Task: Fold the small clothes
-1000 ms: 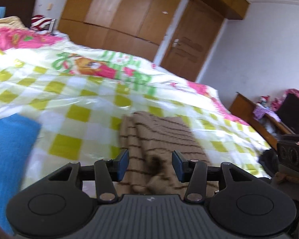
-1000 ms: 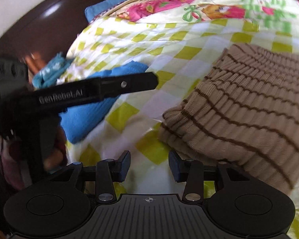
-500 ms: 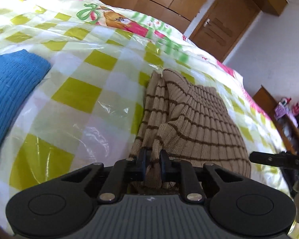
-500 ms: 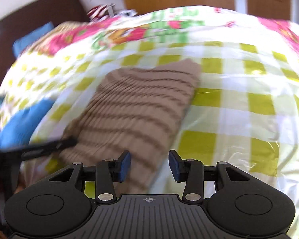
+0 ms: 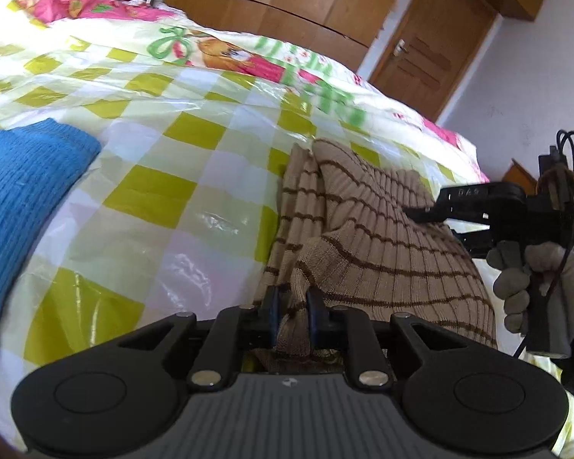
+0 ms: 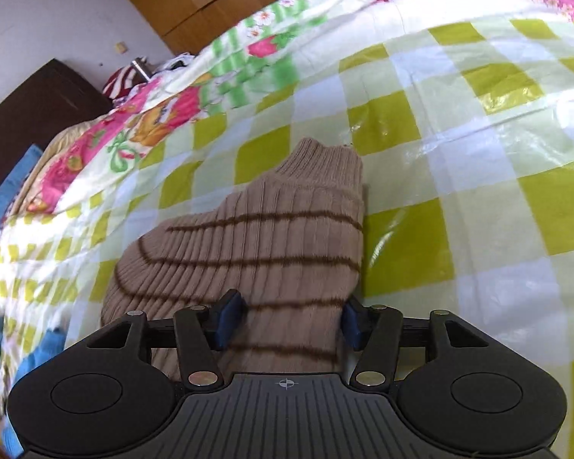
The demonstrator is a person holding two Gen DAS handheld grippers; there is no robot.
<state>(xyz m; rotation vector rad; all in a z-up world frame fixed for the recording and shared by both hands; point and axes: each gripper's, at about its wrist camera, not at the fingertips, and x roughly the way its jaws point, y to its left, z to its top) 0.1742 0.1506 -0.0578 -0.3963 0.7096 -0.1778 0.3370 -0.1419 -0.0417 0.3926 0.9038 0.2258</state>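
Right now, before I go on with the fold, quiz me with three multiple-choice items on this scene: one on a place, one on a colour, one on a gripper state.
1. Where does the blue knit lie, from the left wrist view?
A. left of the striped sweater
B. on top of it
C. on the floor

2. The sweater's stripes are:
A. white
B. dark brown
C. red

3. The left gripper is:
A. wide open
B. shut on nothing
C. shut on the sweater's edge

Answers: A, checked bed cover lies between them; B, dark brown on tan; C, fabric sits pinched between its fingers, while the right gripper is open.
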